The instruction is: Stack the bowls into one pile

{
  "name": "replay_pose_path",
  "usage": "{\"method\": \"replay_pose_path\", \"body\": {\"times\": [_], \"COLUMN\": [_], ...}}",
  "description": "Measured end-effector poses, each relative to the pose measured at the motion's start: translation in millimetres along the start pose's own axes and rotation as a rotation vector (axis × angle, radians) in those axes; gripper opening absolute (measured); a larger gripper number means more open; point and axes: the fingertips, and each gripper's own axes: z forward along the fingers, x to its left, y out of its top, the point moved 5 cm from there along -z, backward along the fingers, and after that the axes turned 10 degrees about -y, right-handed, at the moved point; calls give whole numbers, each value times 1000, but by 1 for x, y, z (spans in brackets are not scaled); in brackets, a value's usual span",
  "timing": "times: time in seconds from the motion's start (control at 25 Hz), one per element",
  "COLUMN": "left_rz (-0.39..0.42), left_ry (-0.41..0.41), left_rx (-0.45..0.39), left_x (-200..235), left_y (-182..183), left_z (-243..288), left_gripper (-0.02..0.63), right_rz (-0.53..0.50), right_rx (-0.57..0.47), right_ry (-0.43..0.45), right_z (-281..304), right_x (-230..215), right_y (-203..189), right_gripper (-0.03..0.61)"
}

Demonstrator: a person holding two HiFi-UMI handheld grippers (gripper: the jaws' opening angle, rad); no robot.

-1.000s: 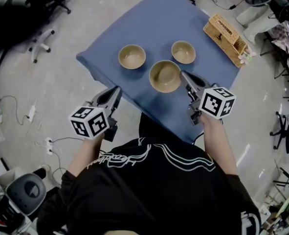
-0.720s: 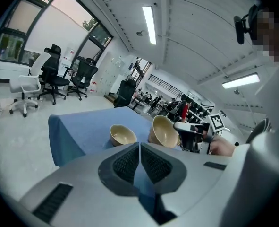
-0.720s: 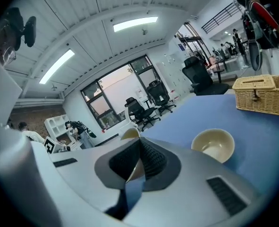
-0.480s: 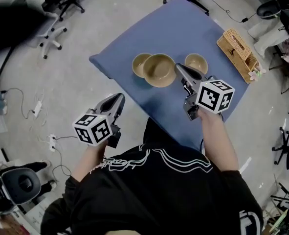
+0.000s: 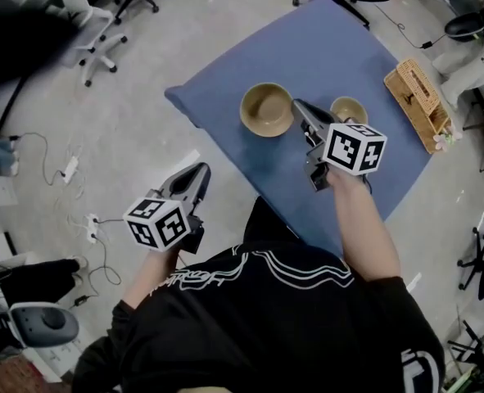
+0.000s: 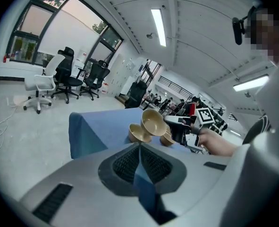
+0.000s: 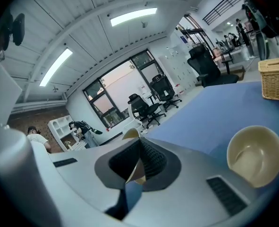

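Right gripper (image 5: 297,109) is clenched on the thin rim of the big bowl (image 5: 266,109), which looks light, rigid, slick and probably chippable, so a rim pinch suits it.

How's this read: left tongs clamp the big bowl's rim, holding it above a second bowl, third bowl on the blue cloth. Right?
Wrong side: the right tongs clamp the rim of the big bowl, per the right gripper view; the left tongs are shut and empty. The rest holds: second bowl beneath, third bowl on the blue cloth.
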Motion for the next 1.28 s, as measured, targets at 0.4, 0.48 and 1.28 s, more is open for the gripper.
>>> {"method": "replay_pose_path", "body": {"times": [0.4,0.48,1.28], "left_rz": [-20,-24,-6], "left_ry": [45,47,5], "left_rx": [5,11,56], "left_x": [24,27,22], "left_y": [-3,-4,-9], "left_z": [-10,-9,7], "left_gripper": [32,32,32], "right_rz": [38,49,11], "right_rx": [59,72,77], "right_ry": [-42,-50,-92], "right_z": [39,45,41], "right_x": [-16,-23,-34], "right_y": [-22,-27,-40], "right_gripper": [28,28,188]}}
